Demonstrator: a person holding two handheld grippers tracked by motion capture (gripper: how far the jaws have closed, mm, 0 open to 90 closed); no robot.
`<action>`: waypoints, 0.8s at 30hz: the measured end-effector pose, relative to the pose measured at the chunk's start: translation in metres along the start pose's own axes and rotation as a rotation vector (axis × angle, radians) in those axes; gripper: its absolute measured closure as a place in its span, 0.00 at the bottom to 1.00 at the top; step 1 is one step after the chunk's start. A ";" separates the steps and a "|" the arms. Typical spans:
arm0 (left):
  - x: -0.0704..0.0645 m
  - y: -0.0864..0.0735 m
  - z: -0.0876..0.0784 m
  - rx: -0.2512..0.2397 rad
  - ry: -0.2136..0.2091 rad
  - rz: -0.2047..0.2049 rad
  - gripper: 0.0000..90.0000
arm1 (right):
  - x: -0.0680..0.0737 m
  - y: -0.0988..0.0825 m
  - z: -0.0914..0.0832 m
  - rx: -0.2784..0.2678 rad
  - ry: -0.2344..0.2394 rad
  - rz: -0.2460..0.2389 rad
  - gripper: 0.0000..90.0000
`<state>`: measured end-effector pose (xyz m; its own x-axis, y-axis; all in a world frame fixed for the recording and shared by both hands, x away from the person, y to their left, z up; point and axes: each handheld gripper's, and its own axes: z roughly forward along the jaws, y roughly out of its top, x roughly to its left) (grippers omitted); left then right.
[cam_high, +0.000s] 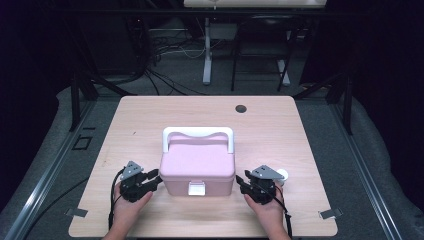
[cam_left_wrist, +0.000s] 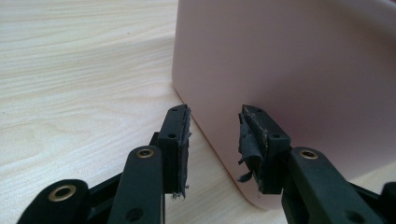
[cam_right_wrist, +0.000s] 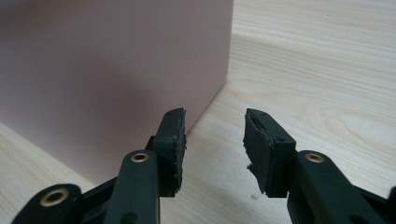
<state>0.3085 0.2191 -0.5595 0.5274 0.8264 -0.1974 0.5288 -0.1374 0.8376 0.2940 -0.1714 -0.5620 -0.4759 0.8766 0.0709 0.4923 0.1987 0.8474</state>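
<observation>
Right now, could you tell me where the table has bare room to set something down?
The wooden table is bare from the pink box to its left edge, and across the far strip behind the white handle up to the dark hole. It is crowded at the box's near corners, where the left gripper and right gripper flank it, a small white object lying beside the right one.
</observation>
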 end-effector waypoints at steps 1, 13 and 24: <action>0.000 0.000 0.000 0.003 -0.001 -0.002 0.69 | 0.002 0.000 0.001 0.002 0.002 -0.005 0.64; 0.000 0.001 -0.001 0.001 -0.007 -0.018 0.72 | 0.011 0.002 0.001 0.002 -0.027 0.013 0.65; -0.008 0.002 -0.002 0.013 -0.024 -0.013 0.87 | 0.015 0.001 -0.002 -0.005 -0.010 0.050 0.79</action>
<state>0.3037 0.2137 -0.5554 0.5361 0.8150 -0.2200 0.5443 -0.1345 0.8281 0.2864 -0.1588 -0.5591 -0.4437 0.8897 0.1077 0.5116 0.1527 0.8456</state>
